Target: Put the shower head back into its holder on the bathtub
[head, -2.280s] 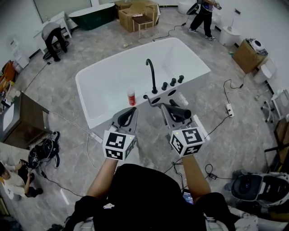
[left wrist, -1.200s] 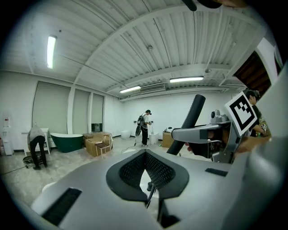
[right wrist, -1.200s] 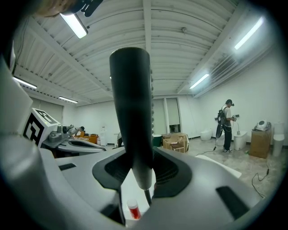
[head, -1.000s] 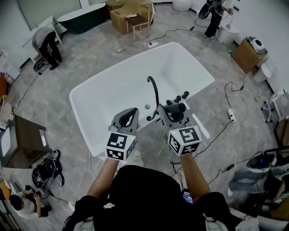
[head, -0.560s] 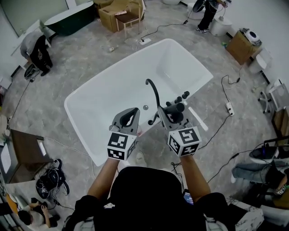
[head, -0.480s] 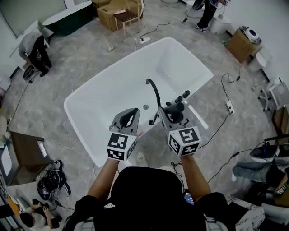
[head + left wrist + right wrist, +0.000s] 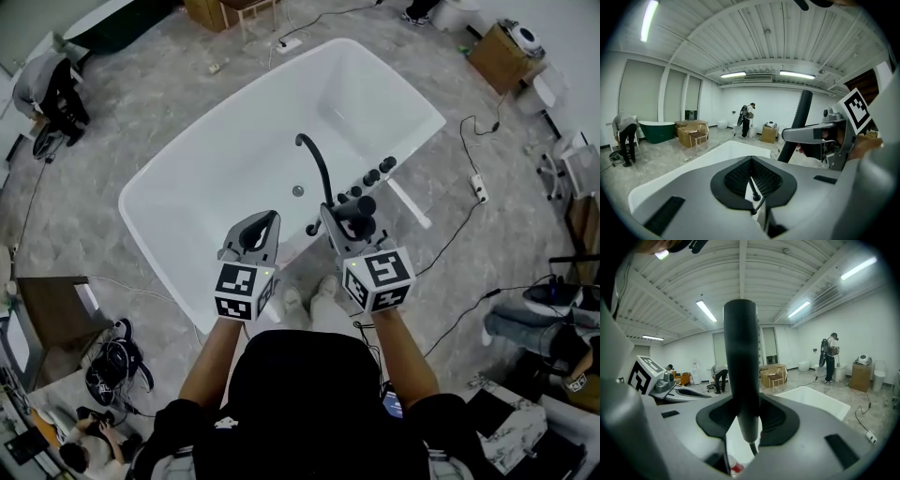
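A white bathtub lies below me, its black curved faucet and several black knobs on the near rim. My right gripper hovers over that rim, shut on the black shower head. In the right gripper view the shower head's handle stands upright between the jaws, its thin hose trailing below. My left gripper hangs beside it to the left, shut and holding nothing. The holder on the rim is hidden under the right gripper.
A red-labelled bottle shows just below the right jaws. A cable and power strip lie on the floor right of the tub, with cardboard boxes behind. People stand at the far left. My feet touch the tub's base.
Both grippers have come forward and down toward the tub's faucet rim, and the tub fills more of the head view. The right gripper still holds the shower head.
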{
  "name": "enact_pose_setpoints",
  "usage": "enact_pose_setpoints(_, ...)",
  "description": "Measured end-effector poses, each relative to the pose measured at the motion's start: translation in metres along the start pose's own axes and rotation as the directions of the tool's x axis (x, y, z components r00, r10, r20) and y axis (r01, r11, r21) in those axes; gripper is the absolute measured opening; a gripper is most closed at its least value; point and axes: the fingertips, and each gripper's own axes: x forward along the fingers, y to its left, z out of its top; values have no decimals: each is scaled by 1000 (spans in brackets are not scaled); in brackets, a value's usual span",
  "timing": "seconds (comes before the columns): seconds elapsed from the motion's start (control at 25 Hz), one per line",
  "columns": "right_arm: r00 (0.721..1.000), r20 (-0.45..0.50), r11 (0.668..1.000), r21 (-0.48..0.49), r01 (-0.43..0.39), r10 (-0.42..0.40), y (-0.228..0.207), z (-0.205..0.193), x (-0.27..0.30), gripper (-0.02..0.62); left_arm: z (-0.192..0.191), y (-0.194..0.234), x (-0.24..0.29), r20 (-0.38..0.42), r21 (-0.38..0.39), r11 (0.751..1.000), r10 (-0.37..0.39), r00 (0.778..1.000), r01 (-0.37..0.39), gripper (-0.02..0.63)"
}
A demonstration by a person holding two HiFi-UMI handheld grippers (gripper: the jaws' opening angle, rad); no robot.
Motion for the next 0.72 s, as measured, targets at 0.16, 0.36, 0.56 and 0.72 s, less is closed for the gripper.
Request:
enact_pose_setpoints(0.16,999,-23,999,24,-25,25,-13,-13,8,141,-13,-6,16,-35,-8,1000,15,999,-15,14)
enact_pose_setpoints(0.36,996,-67,998,30,-55,56,-21,-33,25,142,-34,4,27,-70,-35,998,48,996,-50,14)
enact_pose_setpoints(0.56,989,-130,997,35,-71,75,-32,-62,39,142,-55,11,38,-98,-67,994,79,992,-86,14)
enact_pose_setpoints(0.72,980,-173,995,48,-88,95,-39,-87,54,143,-75,11,55,-129,-94,991,78,989,-90,14)
